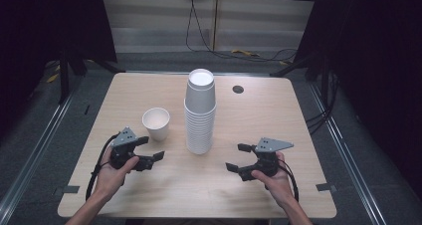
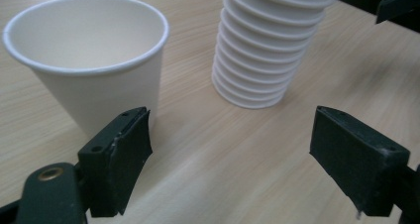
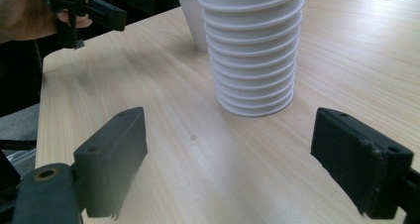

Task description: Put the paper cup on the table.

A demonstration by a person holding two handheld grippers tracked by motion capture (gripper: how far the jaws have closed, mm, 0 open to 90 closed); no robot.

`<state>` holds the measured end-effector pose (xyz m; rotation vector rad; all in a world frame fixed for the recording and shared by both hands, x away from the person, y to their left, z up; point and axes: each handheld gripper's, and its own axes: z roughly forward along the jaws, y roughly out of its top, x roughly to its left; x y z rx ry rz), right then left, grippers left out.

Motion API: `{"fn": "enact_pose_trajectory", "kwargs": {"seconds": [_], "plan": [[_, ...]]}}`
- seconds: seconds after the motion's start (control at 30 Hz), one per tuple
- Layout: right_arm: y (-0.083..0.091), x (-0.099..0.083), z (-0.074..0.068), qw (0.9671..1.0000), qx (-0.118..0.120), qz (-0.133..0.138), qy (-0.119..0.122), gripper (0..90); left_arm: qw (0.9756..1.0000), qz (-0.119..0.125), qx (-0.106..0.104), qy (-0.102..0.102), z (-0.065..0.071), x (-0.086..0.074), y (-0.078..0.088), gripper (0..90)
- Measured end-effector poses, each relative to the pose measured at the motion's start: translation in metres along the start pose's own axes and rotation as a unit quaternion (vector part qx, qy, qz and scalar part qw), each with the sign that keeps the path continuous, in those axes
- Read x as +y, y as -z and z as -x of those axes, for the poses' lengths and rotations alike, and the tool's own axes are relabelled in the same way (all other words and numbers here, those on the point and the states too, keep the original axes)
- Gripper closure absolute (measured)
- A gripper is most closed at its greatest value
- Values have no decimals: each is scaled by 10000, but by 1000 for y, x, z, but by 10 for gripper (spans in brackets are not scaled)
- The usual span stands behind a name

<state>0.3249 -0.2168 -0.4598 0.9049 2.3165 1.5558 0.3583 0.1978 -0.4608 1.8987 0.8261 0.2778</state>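
Observation:
A tall stack of white paper cups [image 1: 200,110] stands rim-down in the middle of the wooden table [image 1: 278,115]. To its left a single white paper cup [image 1: 156,123] stands upright and looks hollow. My left gripper [image 1: 151,148] is open just in front of that cup, apart from it. In the left gripper view the single cup [image 2: 89,60] rises right behind the left jaw, with the stack [image 2: 267,45] farther off. My right gripper [image 1: 238,157] is open too, to the right of the stack and nearer me. The right gripper view looks at the stack [image 3: 252,50] between wide jaws.
A dark round grommet hole [image 1: 238,89] sits in the table behind the stack. Cables [image 1: 249,53] lie on the floor beyond the far edge. Dark curtains hang at both sides. Bare tabletop lies between the grippers and along the front edge.

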Motion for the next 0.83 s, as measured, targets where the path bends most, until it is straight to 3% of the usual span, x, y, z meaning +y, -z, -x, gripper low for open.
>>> {"fn": "enact_pose_trajectory", "kwargs": {"seconds": [0.27,0.43,0.5,0.67,0.83], "plan": [[2,-1,0,10000,-37,22,-13,139,9998,50,-187,72,20,-11,-1,157],[3,-2,1,10000,-64,19,-37,139,9996,119,-140,199,29,-22,-1,156],[3,-2,2,9999,-93,30,-36,139,9997,32,-135,217,32,-27,-3,156],[2,-4,2,9998,-174,-23,-84,137,9997,-39,-199,105,35,-33,-7,157],[2,-7,3,9993,-316,-130,-128,137,9995,-119,-220,216,31,-36,-9,156]]}}
